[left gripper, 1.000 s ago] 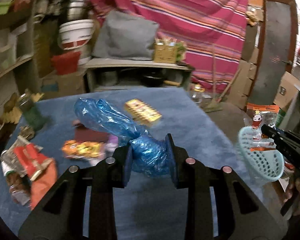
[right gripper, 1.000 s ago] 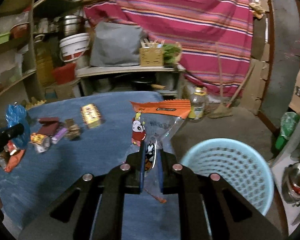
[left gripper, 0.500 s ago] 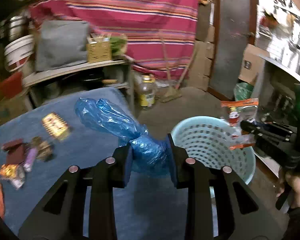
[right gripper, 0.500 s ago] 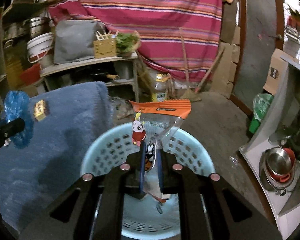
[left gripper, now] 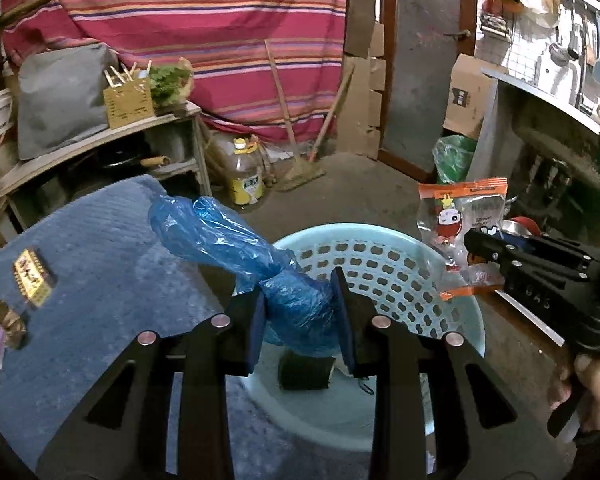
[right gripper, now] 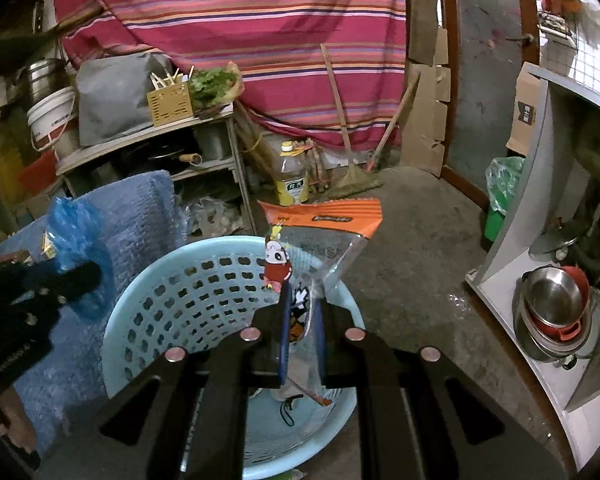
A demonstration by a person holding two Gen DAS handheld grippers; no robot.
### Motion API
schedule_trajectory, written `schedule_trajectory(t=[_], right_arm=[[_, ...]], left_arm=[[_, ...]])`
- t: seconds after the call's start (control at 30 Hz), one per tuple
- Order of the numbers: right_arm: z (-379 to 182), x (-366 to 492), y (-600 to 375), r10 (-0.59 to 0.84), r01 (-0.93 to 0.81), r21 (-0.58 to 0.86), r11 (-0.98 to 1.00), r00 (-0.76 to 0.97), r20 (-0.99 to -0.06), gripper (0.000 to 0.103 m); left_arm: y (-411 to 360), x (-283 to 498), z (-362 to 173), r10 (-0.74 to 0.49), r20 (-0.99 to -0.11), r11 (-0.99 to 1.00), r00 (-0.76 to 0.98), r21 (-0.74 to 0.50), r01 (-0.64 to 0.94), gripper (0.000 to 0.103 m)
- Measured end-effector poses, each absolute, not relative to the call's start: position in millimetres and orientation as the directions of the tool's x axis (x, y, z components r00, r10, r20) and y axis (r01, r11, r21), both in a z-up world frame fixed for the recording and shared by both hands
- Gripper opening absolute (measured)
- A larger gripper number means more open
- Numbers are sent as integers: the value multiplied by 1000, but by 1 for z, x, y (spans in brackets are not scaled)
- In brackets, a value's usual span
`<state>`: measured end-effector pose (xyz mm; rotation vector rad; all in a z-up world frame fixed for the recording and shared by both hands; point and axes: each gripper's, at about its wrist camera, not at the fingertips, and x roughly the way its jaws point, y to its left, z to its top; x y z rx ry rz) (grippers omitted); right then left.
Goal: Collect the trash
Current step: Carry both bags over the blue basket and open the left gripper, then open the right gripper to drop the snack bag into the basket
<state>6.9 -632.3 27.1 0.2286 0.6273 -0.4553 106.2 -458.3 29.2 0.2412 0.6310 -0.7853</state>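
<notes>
Both hand-held grippers carry soft, light trash above the basket.

The left hand-held gripper (left gripper: 299, 314) is clamped on a crumpled blue plastic bag (left gripper: 236, 248), pads pinching its bunched lower end while the rest sticks up loose; the right hand-held gripper (right gripper: 302, 322), nearly closed, pinches a clear snack wrapper with an orange top (right gripper: 324, 224) by its lower half. Both look almost weightless, limp and slick, so they are best held at a bunched or folded part, as here; film this thin may cling to the pads on release. Each hangs over the pale blue perforated basket (left gripper: 432, 256) on the floor, just beside the blue-covered surface (left gripper: 112, 280), where more wrappers (left gripper: 32, 278) lie.
</notes>
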Motion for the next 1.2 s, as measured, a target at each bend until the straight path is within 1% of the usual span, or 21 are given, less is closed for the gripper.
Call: schedule_trajectory(t=[0.07, 0.23, 0.27, 0.33, 0.37, 0.4, 0.53, 0.6, 0.83, 0.9, 1.0, 1.1, 1.13, 1.2], right_arm=[[26, 8, -633, -342, 476, 66, 877, 714, -611, 11], [24, 8, -633, -342, 478, 67, 876, 712, -613, 11], [24, 9, -633, -342, 479, 68, 875, 713, -613, 11], [24, 9, -633, -341, 477, 67, 876, 712, -613, 11], [23, 9, -633, -342, 477, 65, 876, 712, -614, 11], [22, 9, -634, -342, 477, 64, 877, 711, -615, 11], [16, 9, -634, -339, 478, 64, 876, 704, -624, 11], [12, 10, -632, -339, 478, 59, 876, 699, -630, 11], [6, 14, -623, -332, 473, 58, 879, 695, -638, 11], [5, 18, -618, -331, 468, 52, 882, 696, -637, 11], [4, 26, -604, -336, 459, 33, 888, 696, -635, 15], [4, 36, -594, -349, 457, 4, 889, 685, -639, 15], [4, 39, -591, -353, 458, -5, 889, 680, -643, 19], [4, 43, -587, -363, 462, -17, 887, 672, -645, 33]], left_arm=[[-465, 110, 27, -588, -615, 689, 525, -41, 724, 30], [-471, 116, 26, -586, -618, 697, 524, -54, 715, 35], [-471, 117, 25, -591, -620, 694, 515, -65, 717, 38], [-468, 117, 23, -591, -625, 696, 509, -76, 714, 49], [-467, 117, 23, -585, -626, 703, 516, -74, 708, 58], [-465, 115, 22, -581, -622, 709, 525, -70, 701, 62], [-457, 116, 21, -567, -625, 725, 536, -71, 685, 68], [-451, 118, 23, -562, -623, 736, 544, -77, 673, 74], [-418, 120, 34, -524, -592, 788, 612, -66, 612, 86], [-405, 119, 37, -515, -580, 802, 631, -65, 594, 91], [-384, 120, 43, -494, -566, 822, 660, -58, 566, 94], [-363, 121, 47, -478, -559, 838, 677, -61, 542, 95], [-356, 122, 49, -474, -557, 842, 682, -62, 535, 95], [-340, 122, 53, -458, -550, 854, 699, -52, 518, 96]])
